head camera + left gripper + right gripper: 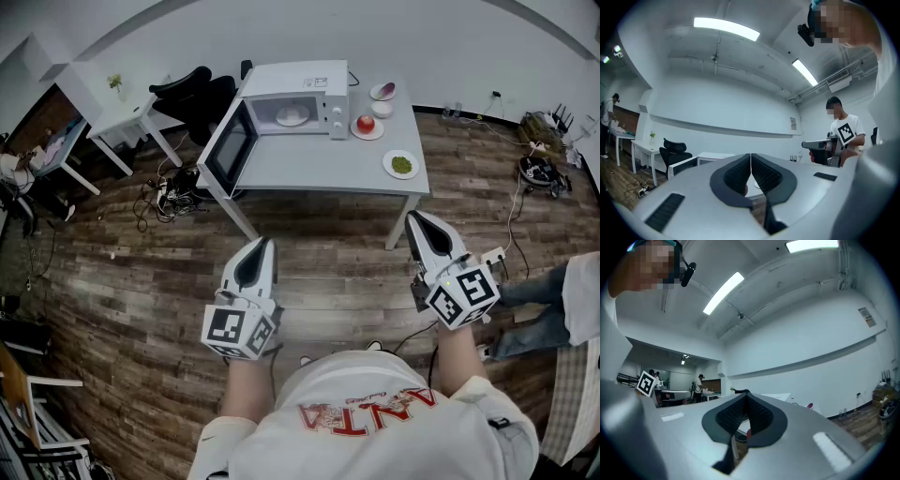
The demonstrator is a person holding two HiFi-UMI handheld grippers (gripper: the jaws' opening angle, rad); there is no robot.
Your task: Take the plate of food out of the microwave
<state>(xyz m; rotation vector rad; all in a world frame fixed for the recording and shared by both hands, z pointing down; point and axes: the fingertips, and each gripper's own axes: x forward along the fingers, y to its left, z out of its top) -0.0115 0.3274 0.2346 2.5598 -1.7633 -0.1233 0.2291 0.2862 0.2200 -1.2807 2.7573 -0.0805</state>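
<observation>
A white microwave [298,97] stands at the back left of a grey table [319,169], its door [230,145] swung open to the left. Inside it lies a white plate of pale food [292,116]. My left gripper [266,244] and right gripper [416,219] hang over the wooden floor, well short of the table, side by side and pointing toward it. In the left gripper view the left gripper [750,161] has its jaws pressed together with nothing between them. The right gripper [745,401] is likewise shut and empty.
On the table right of the microwave sit a plate with a red fruit [366,125], a plate of green food [401,165], a small white bowl [382,109] and a pink-lined bowl [383,91]. A black office chair [192,94], white desk [122,117] and floor cables [164,192] lie left; a person's legs [548,300] right.
</observation>
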